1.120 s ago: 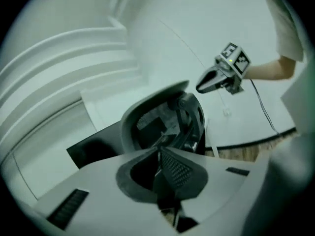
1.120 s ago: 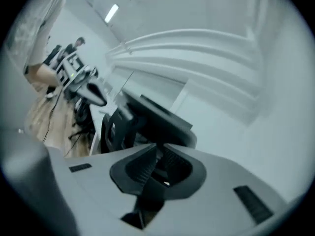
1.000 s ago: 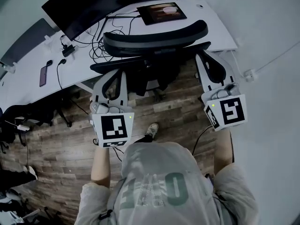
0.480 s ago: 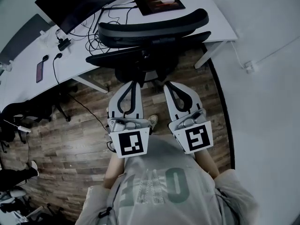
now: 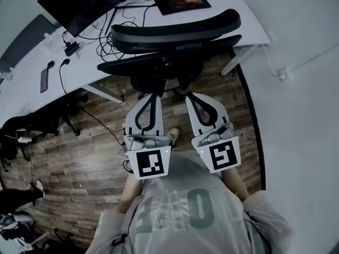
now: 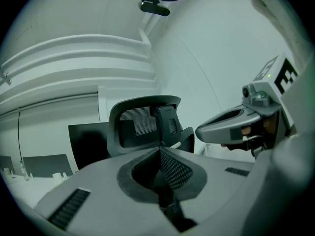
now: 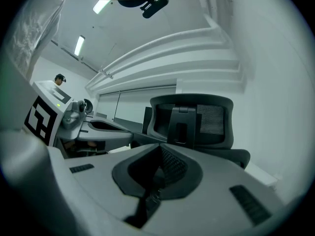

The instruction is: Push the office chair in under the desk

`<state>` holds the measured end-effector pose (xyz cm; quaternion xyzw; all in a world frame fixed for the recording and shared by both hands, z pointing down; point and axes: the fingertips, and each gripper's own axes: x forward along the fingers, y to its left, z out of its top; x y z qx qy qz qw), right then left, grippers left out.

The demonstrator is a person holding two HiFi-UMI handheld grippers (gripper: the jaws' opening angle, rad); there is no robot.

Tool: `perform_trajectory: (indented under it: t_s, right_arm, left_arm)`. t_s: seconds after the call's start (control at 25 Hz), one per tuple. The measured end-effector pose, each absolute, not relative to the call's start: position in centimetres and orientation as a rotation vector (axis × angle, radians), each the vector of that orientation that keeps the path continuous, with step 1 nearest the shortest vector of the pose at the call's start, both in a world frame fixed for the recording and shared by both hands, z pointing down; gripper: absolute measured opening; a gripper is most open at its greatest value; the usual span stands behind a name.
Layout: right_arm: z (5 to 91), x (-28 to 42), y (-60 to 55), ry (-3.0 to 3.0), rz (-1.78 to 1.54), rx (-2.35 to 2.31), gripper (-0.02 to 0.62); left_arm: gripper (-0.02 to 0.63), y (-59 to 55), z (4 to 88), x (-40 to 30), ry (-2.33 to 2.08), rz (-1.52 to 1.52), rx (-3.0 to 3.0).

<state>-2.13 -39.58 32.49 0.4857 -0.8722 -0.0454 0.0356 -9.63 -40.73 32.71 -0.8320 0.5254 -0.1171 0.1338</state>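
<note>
Facing left gripper (image 5: 151, 96), apart: office chair (image 5: 175, 33)

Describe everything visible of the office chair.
The office chair is black and upright: a curved mesh headrest in a plastic frame above a wider back. It stands on wood floor against the edge of the white desk, seat hidden. The left gripper and right gripper, both shut, hang short of it.

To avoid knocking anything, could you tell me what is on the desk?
A dark monitor, tangled cables, a flat framed panel and a phone; the chair's backrest covers part of the desk.
</note>
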Motion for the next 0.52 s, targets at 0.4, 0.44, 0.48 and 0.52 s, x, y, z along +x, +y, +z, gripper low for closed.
perform_trajectory:
  t_s: [0.4,0.44,0.48,0.52]
  right_arm:
    - [33.4,-2.1,-39.6,-2.662,-0.118,1.475,0.020]
    - [33.5,-2.0,-39.6,-2.658,-0.117,1.475,0.020]
    - [33.6,-1.9,-39.6,-2.654,-0.116,1.473,0.020]
    - [33.7,-1.8,-39.6,-2.650,-0.115,1.472,0.020]
  left_arm:
    - [0.015,-41.0,33.1,-9.7,1.521,-0.348,-2.427]
    - [0.015,-41.0,33.2,-9.6,1.520,-0.350,-2.431]
    - [0.015,-41.0,33.3,-9.5,1.520,-0.351,-2.435]
    - [0.015,-41.0,33.4,-9.5,1.519,-0.353,-2.439]
